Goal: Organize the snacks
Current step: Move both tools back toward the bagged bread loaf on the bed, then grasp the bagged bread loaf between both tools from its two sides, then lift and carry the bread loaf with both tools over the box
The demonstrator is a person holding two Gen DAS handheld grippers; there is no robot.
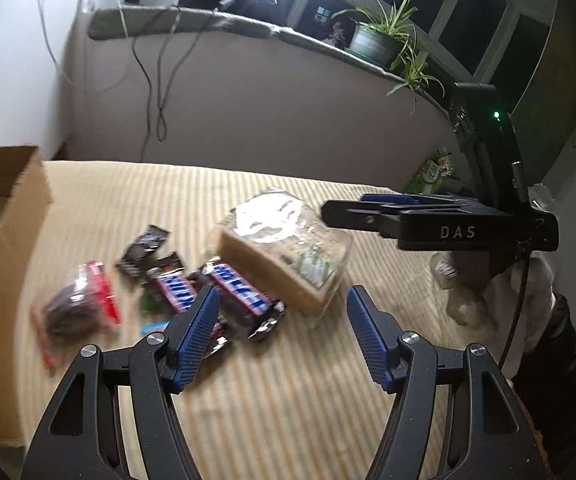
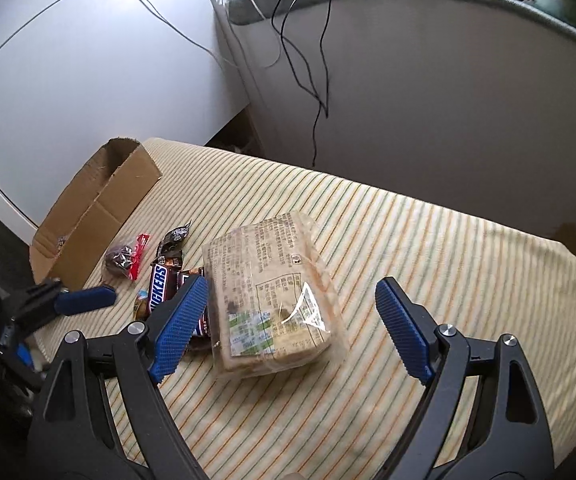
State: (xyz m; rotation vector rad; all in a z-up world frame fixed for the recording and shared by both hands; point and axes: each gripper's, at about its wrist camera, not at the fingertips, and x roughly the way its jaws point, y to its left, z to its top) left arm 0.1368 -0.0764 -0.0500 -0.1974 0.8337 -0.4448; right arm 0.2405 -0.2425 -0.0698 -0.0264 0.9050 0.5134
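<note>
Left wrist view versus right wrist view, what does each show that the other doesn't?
Only the left wrist view shows the green potted plant on the sill and the right gripper from the side. Only the right shows the legible Snickers bar. Both share the clear-wrapped sandwich pack, the brown cardboard box and the striped cloth.

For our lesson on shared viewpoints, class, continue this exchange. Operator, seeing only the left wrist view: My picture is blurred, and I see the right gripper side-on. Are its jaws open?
Observer: Yes. The right gripper has its jaws wide apart, with nothing pressed between them.
Operator: What faces up on the clear-wrapped pack?
Observer: The bread pack lies flat with its printed side up and a green-and-white sticker at the near end.
Operator: And the blue-lettered bars?
Observer: The bar beside the pack plainly reads Snickers.
</note>
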